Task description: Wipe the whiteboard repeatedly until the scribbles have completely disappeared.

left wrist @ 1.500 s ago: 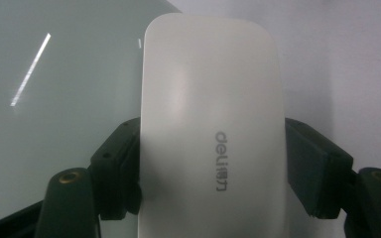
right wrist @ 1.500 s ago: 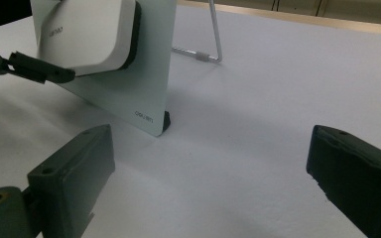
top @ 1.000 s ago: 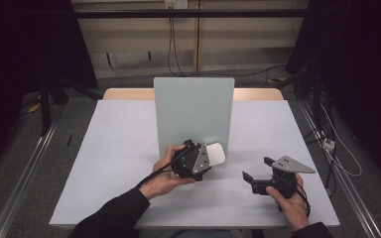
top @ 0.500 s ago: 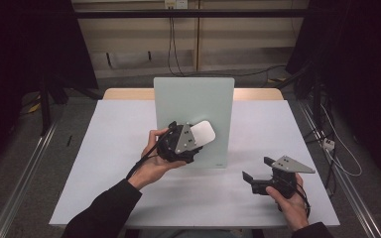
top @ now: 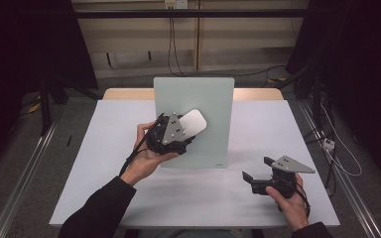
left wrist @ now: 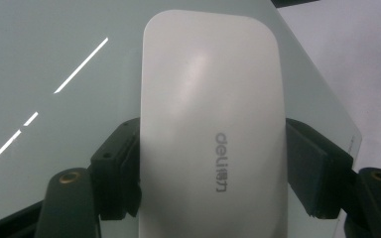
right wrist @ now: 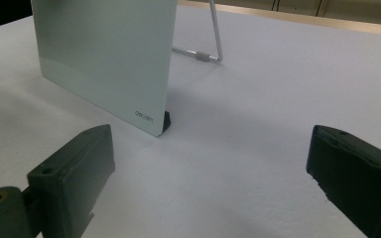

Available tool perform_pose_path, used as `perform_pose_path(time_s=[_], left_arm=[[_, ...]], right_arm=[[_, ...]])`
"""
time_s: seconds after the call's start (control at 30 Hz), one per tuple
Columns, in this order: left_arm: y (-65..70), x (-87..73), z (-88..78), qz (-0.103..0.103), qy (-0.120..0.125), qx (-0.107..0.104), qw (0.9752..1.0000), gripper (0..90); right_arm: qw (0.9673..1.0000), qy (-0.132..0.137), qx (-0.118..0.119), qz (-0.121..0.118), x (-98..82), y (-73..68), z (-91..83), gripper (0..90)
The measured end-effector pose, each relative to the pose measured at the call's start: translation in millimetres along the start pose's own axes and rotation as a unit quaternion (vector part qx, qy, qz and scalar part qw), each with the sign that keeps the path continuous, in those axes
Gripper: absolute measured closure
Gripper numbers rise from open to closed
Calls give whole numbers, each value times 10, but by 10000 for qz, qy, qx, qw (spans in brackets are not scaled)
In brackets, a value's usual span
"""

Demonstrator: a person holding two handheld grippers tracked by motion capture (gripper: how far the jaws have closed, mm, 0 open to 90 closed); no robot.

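A pale green glass board stands upright on a wire stand in the middle of the white table. My left gripper is shut on a white oblong eraser and holds it against the board's face, about halfway up on the left. In the left gripper view the eraser lies between both black pads, with the board behind it. My right gripper rests low at the table's front right, open, with nothing between its jaws. The right gripper view shows the board's lower corner.
The board's wire stand reaches back behind it. The table's wooden far edge borders a dark floor with cables. Metal rails run along both sides of the table.
My left gripper has risen with the eraser, up the board's face and slightly left. The right gripper has stayed where it was.
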State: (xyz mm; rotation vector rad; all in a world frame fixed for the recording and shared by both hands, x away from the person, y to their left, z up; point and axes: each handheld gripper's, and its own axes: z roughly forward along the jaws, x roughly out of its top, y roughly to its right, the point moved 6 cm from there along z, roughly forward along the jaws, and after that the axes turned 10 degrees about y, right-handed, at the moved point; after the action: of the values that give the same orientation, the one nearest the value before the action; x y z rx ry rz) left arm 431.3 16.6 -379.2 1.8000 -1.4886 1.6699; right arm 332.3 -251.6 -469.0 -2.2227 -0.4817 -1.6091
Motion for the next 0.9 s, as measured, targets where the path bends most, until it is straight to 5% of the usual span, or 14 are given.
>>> perform_pose_path(time_s=[0.47,0.9], left_arm=[[159,-129,21,-35,-196,-221,9996,300],[164,-128,8,-182,-221,-291,9992,301]], right_arm=[[10000,-8,-3,-2,0,-1,-1,45],[10000,2,3,19,1,-2,-1,46]])
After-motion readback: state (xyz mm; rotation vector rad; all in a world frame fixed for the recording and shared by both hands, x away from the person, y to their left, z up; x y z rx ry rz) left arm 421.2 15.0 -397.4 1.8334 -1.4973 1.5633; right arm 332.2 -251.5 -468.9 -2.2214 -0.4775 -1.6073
